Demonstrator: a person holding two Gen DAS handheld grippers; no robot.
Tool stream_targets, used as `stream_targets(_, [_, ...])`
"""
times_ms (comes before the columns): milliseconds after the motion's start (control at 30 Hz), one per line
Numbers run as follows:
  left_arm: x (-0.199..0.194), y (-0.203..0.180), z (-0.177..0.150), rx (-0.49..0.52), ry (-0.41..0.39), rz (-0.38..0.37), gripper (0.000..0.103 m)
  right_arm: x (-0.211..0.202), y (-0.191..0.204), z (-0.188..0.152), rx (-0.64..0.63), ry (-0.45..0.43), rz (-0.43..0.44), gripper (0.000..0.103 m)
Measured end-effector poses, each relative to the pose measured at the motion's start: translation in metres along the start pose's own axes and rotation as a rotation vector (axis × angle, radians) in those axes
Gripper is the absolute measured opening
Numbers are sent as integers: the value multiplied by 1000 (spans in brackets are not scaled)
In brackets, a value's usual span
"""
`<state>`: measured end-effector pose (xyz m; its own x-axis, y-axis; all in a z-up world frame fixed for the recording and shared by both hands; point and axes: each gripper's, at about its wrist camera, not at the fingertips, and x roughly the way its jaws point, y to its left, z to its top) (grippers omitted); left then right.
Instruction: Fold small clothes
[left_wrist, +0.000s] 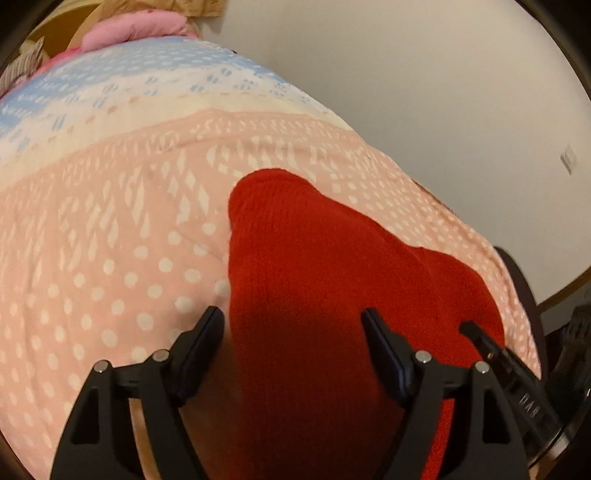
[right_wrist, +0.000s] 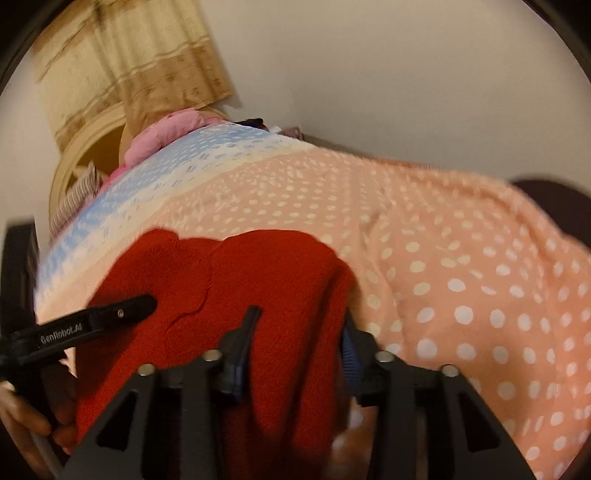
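A red knit garment (left_wrist: 314, 280) lies on a peach polka-dot cloth (left_wrist: 110, 240) w/ a blue-and-white band along its far edge; what the cloth covers (bed or desk) is hidden, can't tell. In the left wrist view the garment runs from mid-frame down under the camera, so its near end is cut off. Folded or just bunched: hard to say, though the right wrist view shows a curved overlapping edge on its top layer.

The left gripper (left_wrist: 293, 317) has its fingers spread wide, astride the garment; the left one sits over the dotted cloth just beside the red edge, the right one over the red knit. Nothing is pinched between them. Whether the tips touch the fabric can't be told.

The right gripper (right_wrist: 299, 321) also has its fingers apart, w/ red knit filling the gap. Its right finger (right_wrist: 351, 343) is partly hidden behind the garment's edge, and the view is motion-blurred, so actual grip on the fabric can't be confirmed.

One finger of the other gripper pokes into each view, resting over the red knit; a hand (right_wrist: 26, 417) is partly seen at the lower left of the right wrist view.

Far off: pink bundle (right_wrist: 162, 136), tan patterned curtain (right_wrist: 122, 66), plain wall (left_wrist: 424, 74), all blurry.
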<state>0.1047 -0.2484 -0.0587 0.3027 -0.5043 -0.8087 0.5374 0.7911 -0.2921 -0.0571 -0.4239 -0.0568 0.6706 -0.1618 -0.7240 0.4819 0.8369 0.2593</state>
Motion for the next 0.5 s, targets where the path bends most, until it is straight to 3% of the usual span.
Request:
stream_targets(100, [-21, -7, -7, 54, -61, 52, 83, -10, -8, 1, 59, 8, 42, 46])
stream_targets(200, [-49, -4, -17, 72, -122, 79, 82, -52, -6, -9, 47, -99, -4, 46])
stream_targets(333, [-80, -4, -44, 110, -169, 113, 82, -101, 9, -27, -21, -167, -46, 46])
stream_targets(500, [-94, -9, -71, 151, -165, 132, 82, -130, 55, -59, -198, -178, -92, 32])
